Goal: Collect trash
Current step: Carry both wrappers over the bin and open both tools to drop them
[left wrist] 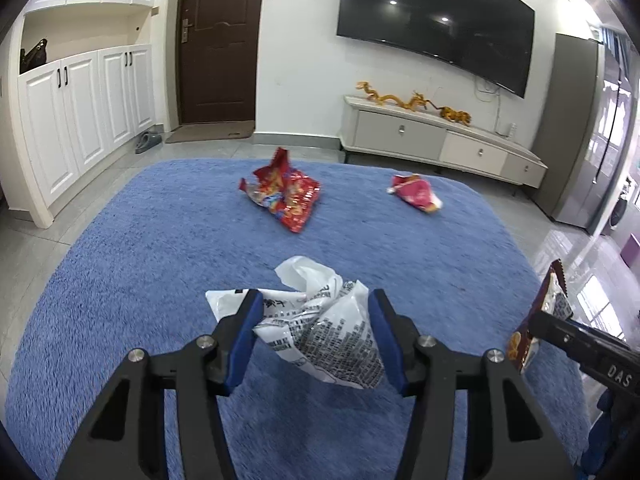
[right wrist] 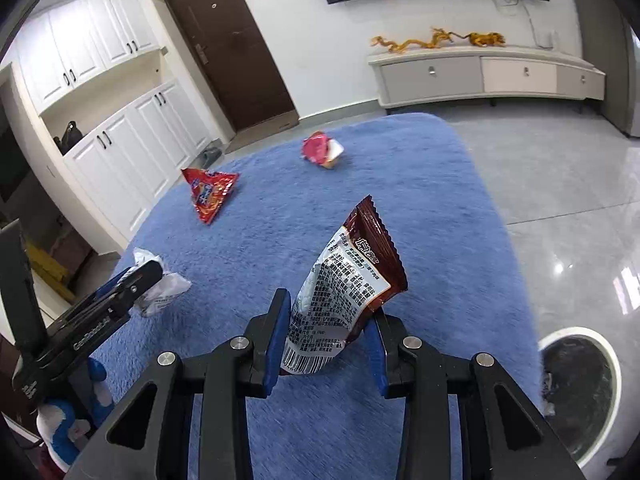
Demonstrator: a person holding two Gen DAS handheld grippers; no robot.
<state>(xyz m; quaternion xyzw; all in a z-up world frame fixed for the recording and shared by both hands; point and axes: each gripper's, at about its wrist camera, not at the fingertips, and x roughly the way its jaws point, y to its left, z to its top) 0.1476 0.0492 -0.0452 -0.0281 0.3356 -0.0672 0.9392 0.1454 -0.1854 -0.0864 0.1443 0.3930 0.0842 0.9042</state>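
Note:
My left gripper (left wrist: 316, 312) is shut on a crumpled white plastic bag with black print (left wrist: 320, 328), held above the blue rug (left wrist: 140, 248); the gripper and bag also show in the right wrist view (right wrist: 160, 284). My right gripper (right wrist: 330, 316) is shut on a brown and white snack wrapper (right wrist: 344, 280), which also shows in the left wrist view (left wrist: 540, 316). A large red snack bag (left wrist: 286, 194) (right wrist: 208, 192) and a smaller red-pink wrapper (left wrist: 416, 192) (right wrist: 322, 150) lie on the rug farther ahead.
A white-rimmed bin with a dark liner (right wrist: 580, 392) stands on the tiled floor right of the rug (right wrist: 420, 208). A TV console (left wrist: 440, 140) stands against the far wall under a TV (left wrist: 436, 20). White cabinets (left wrist: 80, 100) and a brown door (left wrist: 220, 40) are to the left.

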